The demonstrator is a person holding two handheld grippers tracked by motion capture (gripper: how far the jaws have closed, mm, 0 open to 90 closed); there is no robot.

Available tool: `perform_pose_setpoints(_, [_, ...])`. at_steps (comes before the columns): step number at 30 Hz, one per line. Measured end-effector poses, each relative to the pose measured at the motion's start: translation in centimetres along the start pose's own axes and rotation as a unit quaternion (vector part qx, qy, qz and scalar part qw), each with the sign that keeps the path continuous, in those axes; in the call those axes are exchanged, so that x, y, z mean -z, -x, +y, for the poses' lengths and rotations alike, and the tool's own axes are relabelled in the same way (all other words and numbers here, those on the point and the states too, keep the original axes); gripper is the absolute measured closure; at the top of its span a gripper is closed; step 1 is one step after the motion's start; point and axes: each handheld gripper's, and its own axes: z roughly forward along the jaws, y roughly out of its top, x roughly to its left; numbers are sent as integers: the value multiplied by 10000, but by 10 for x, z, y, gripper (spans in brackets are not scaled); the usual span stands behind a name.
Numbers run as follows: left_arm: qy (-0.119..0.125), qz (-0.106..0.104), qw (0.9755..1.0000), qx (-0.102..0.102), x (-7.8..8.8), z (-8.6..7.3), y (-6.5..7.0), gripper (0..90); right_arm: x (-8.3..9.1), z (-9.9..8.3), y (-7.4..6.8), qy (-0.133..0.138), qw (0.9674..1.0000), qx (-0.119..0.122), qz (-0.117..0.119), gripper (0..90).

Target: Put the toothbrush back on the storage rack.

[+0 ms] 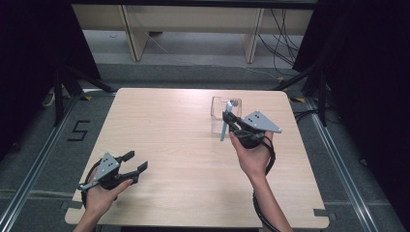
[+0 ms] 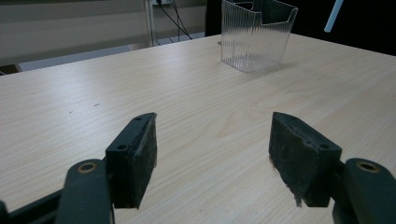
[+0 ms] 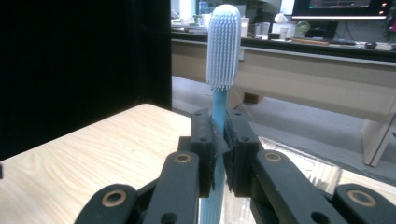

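Pinching toothbrush (image 3: pixel 223 51) beside clear bin (image 1: pixel 226 114)
Right gripper (image 1: pixel 230 121) clamping handle; left gripper (image 2: pixel 212 158) spread, holding nothing, over table (image 1: pixel 183 159).

Matt pale wood-grain table (image 2: pixel 140 84); clear ribbed glossy plastic box (image 2: pixel 256 35); matt blue rubbery-bristled toothbrush (image 3: pixel 223 46) beside it.

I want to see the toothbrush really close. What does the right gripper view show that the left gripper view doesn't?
The right gripper view shows the right gripper shut on the blue toothbrush, held upright, its pale bristled head seen close up, with desks and screens behind. The left gripper view shows the left gripper with its jaws wide apart and nothing between them, low over bare wood. Both show the wooden table and the clear ribbed container; in the right gripper view it lies just behind the jaws.
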Motion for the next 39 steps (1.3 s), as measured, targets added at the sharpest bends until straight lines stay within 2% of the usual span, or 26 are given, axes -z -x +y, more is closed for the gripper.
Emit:
perform_pose_setpoints(2, [-103, 66, 9999, 67, 2, -1, 1, 317, 1, 2, 2, -27, 9999, -131, -20, 835])
perform_pose_setpoints(5, [58, 21, 10000, 42, -1, -5, 0, 314, 2, 4, 9, 62, 9999, -18, -88, 835])
perform_pose_setpoints(6, [-52, 90, 9999, 107, 1, -5, 1, 312, 2, 5, 11, 72, 9999, -24, -131, 835])
perform_pose_setpoints(7, [-32, 88, 9999, 112, 0, -6, 1, 310, 2, 5, 11, 70, 9998, -138, -134, 835])
perform_pose_setpoints(9, [-27, 94, 9999, 117, 0, -7, 0, 307, 2, 7, 16, 62, 9998, -86, -179, 835])
perform_pose_setpoints(10, [93, 44, 9999, 46, -2, -8, -1, 308, 3, 7, 17, 46, 9997, -121, -229, 835])
perform_pose_setpoints(11, [2, 124, 9999, 85, -1, -9, -1, 308, 3, 8, 19, 45, 9995, -170, -263, 835])
perform_pose_setpoints(12, [98, 63, 9999, 39, -3, -9, -2, 308, 2, 8, 22, 70, 9995, -169, -249, 835])
perform_pose_setpoints(13, [-6, 127, 9999, 76, -1, -10, -1, 308, 3, 9, 24, 47, 9995, -125, -281, 835])
perform_pose_setpoints(14, [97, 71, 9999, 44, -3, -11, -2, 308, 2, 9, 25, 61, 9994, -142, -295, 835])
perform_pose_setpoints(16, [4, 147, 9999, 88, -1, -12, -2, 308, 2, 11, 27, 71, 9992, -178, -338, 835])
perform_pose_setpoints(19, [112, 121, 9998, 77, -4, -15, -3, 308, 3, 13, 31, 58, 9991, -159, -383, 835])
perform_pose_setpoints(20, [11, 185, 9998, 102, -2, -15, -3, 307, 3, 14, 33, 76, 9992, -121, -377, 835])
perform_pose_setpoints(23, [64, 169, 9998, 78, -4, -19, -4, 306, 3, 17, 36, 40, 9988, -222, -444, 835])
perform_pose_setpoints(24, [0, 208, 9998, 73, -3, -19, -4, 307, 2, 18, 39, 85, 9989, -156, -445, 835])
perform_pose_setpoints(26, [108, 130, 9999, 37, -5, -21, -5, 307, 3, 20, 40, 93, 9987, -177, -464, 835])
perform_pose_setpoints(27, [1, 193, 9998, 80, -3, -21, -4, 307, 2, 21, 42, 139, 9988, -116, -460, 835])
perform_pose_setpoints(28, [26, 183, 9998, 105, -4, -22, -5, 306, 3, 22, 44, 136, 9985, -69, -522, 835])
perform_pose_setpoints(30, [22, 195, 9997, 118, -4, -23, -5, 304, 2, 23, 44, 108, 9984, -190, -530, 835])
perform_pose_setpoints(39, [102, 255, 9996, 57, -4, -23, -4, 295, 1, 29, 57, 165, 9977, -228, -619, 835])
